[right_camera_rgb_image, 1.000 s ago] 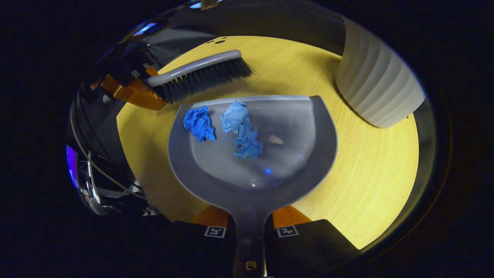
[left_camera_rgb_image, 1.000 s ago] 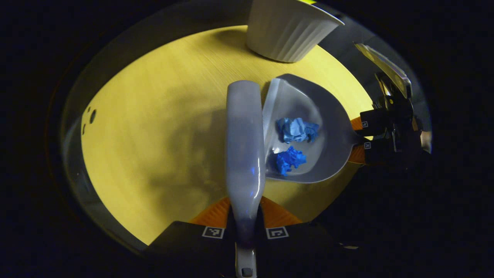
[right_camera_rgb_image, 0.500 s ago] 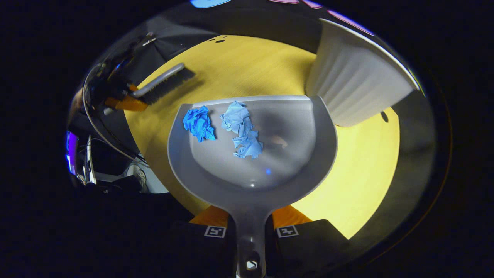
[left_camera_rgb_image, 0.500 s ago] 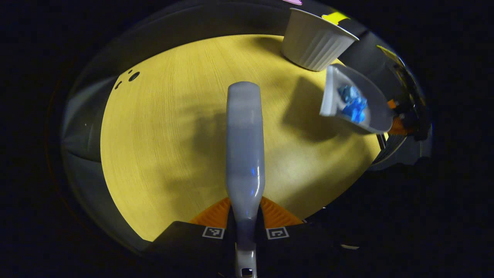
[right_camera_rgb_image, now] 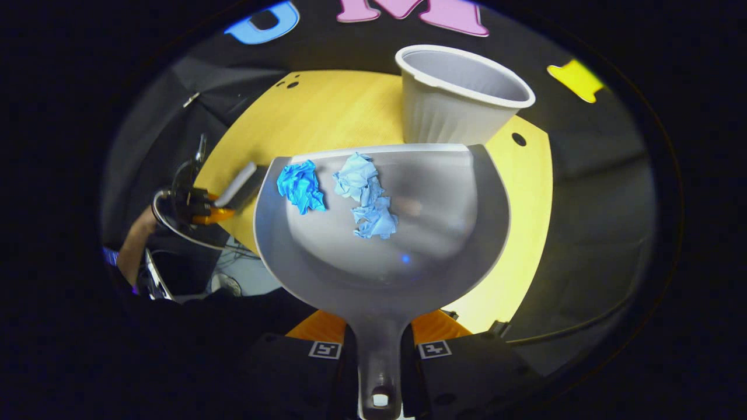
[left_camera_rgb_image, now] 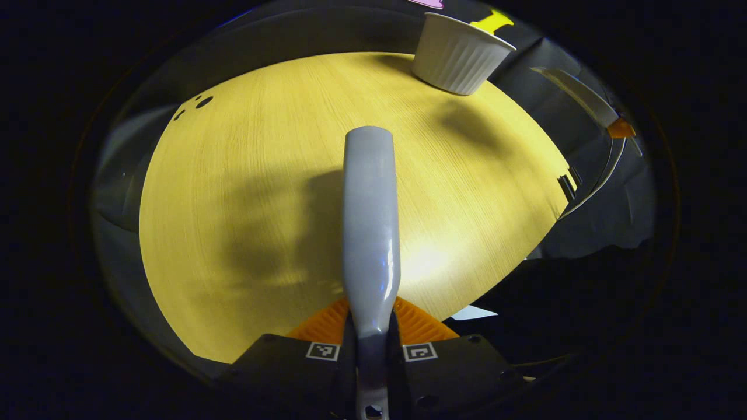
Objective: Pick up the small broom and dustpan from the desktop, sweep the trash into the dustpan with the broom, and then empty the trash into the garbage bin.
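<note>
My left gripper (left_camera_rgb_image: 372,335) is shut on the grey broom (left_camera_rgb_image: 371,216), whose handle runs forward over the yellow round table (left_camera_rgb_image: 245,175). In the right gripper view my right gripper (right_camera_rgb_image: 379,344) is shut on the handle of the grey dustpan (right_camera_rgb_image: 420,233), held level above the table. Two crumpled blue paper wads (right_camera_rgb_image: 301,185) (right_camera_rgb_image: 366,195) lie in the pan near its front lip. The white ribbed garbage bin (right_camera_rgb_image: 461,96) stands just beyond the lip, its mouth showing. The same bin (left_camera_rgb_image: 458,49) sits at the table's far edge in the left gripper view. The broom (right_camera_rgb_image: 240,184) and the left gripper (right_camera_rgb_image: 198,207) show at the pan's left.
The dustpan's edge (left_camera_rgb_image: 578,96) shows high at the right in the left gripper view. Small dark holes (left_camera_rgb_image: 198,104) mark the tabletop at the far left. A person's arm (right_camera_rgb_image: 131,251) and cables (right_camera_rgb_image: 175,227) are beyond the table's left edge in the right gripper view.
The dustpan has been lifted off the table and carried toward the bin, whose open mouth has come into view. The broom has drawn back from the pan, still held.
</note>
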`<state>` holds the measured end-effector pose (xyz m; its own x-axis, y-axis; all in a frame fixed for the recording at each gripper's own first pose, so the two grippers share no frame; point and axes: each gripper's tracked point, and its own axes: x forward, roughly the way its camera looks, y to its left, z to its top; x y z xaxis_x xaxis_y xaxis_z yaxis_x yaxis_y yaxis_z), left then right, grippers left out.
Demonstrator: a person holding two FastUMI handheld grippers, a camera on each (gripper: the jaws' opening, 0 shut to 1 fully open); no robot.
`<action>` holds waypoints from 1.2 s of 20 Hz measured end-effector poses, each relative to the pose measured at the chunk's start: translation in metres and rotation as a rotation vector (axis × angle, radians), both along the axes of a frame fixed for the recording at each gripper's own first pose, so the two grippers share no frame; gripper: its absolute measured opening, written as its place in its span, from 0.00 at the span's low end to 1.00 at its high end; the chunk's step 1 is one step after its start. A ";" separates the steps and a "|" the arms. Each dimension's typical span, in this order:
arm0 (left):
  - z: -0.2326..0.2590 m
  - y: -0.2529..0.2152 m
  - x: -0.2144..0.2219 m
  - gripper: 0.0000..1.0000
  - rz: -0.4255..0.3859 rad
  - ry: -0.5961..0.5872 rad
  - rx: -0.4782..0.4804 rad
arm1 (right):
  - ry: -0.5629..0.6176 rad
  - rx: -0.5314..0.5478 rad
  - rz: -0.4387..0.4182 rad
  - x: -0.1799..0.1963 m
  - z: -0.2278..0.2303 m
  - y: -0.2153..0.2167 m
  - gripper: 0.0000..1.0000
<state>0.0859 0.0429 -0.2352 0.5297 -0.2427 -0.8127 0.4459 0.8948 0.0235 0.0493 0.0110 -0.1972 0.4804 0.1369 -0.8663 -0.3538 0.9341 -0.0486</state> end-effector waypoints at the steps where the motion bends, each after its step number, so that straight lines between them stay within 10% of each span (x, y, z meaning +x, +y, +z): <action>1: -0.003 0.002 -0.002 0.25 0.015 0.000 -0.010 | -0.020 0.006 -0.002 0.002 -0.001 0.000 0.33; 11: -0.016 0.019 -0.046 0.25 0.254 -0.006 -0.169 | -0.121 0.081 -0.163 0.026 0.003 -0.010 0.33; 24: -0.012 0.001 -0.054 0.25 0.376 -0.050 -0.264 | -0.381 -0.377 -0.274 0.135 0.005 -0.093 0.33</action>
<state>0.0320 0.0434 -0.2474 0.6580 -0.2212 -0.7199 0.0929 0.9724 -0.2138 0.1841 -0.0816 -0.1919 0.7410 -0.3190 -0.5909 0.0052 0.8827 -0.4700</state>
